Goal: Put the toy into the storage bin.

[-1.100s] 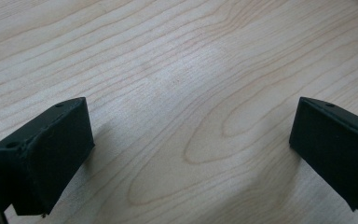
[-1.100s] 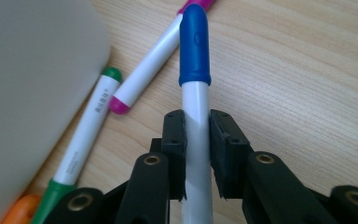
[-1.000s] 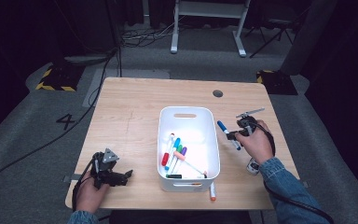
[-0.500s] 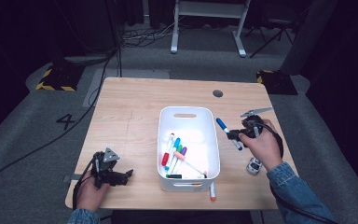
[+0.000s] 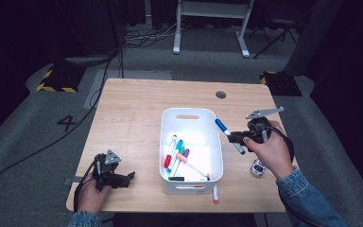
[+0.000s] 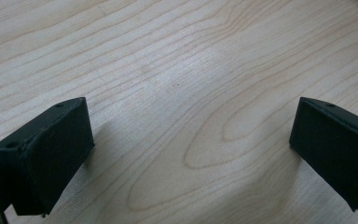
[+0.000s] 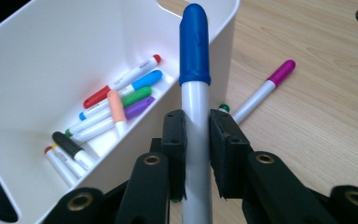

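High view: the right gripper (image 5: pixel 237 138) is clamped on a blue-capped marker (image 5: pixel 229 135), held above the table (image 5: pixel 132 118) just right of the white bin (image 5: pixel 189 113) of markers, while the left gripper (image 5: pixel 123 178) rests near the table's front left corner, well apart from the bin. Left gripper view: its jaws stand wide apart over bare wood with nothing between them. Right gripper view: both pads (image 7: pixel 175 140) press the marker's white barrel, the blue cap (image 7: pixel 195 44) pointing away over the bin's rim, and a magenta-capped marker (image 7: pixel 265 91) lies on the table beyond.
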`<state>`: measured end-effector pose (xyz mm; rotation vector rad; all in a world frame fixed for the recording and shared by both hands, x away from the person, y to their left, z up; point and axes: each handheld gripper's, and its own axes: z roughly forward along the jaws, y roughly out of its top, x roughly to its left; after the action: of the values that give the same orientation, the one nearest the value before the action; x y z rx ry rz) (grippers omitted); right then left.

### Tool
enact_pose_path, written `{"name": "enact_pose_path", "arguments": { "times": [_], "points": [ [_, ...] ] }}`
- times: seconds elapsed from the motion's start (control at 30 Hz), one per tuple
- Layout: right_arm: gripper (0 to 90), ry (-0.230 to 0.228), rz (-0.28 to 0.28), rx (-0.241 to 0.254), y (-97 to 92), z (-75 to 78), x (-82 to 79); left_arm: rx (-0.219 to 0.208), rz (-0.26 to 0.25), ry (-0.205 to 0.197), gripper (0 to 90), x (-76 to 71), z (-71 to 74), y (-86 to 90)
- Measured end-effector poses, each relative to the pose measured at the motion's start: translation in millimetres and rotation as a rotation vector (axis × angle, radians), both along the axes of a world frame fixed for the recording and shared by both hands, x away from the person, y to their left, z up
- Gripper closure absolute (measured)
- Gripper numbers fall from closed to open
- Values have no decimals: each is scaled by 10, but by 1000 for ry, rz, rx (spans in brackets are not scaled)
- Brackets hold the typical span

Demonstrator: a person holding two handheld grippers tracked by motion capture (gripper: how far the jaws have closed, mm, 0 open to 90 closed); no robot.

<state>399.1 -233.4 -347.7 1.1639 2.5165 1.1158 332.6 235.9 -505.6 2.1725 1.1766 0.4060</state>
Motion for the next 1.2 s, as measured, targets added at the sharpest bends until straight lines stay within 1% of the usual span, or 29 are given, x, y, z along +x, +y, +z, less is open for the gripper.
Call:
{"name": "enact_pose_path", "arguments": {
  "times": [0.2, 0.4, 0.47, 0.5, 0.7, 0.93, 1.2],
  "points": [
    [771, -7, 45, 2, 82, 116, -136, 0, 0, 0, 0, 0, 0, 0],
    [771, -15, 79, 12, 168, 175, -225, 0, 0, 0, 0, 0, 0, 0],
    [772, -27, 95, 14, 189, 187, -242, 0, 0, 0, 0, 0, 0, 0],
    [771, -24, 101, 22, 213, 196, -259, 0, 0, 0, 0, 0, 0, 0],
    [771, -23, 140, 42, 317, 209, -322, 0, 0, 0, 0, 0, 0, 0],
    [771, -22, 191, 64, 448, 212, -416, -1, -10, 1, 0, 3, -1, -4],
    [771, -13, 236, 73, 578, 211, -510, -1, -10, 1, 0, 3, -1, -4]
  ]
}}
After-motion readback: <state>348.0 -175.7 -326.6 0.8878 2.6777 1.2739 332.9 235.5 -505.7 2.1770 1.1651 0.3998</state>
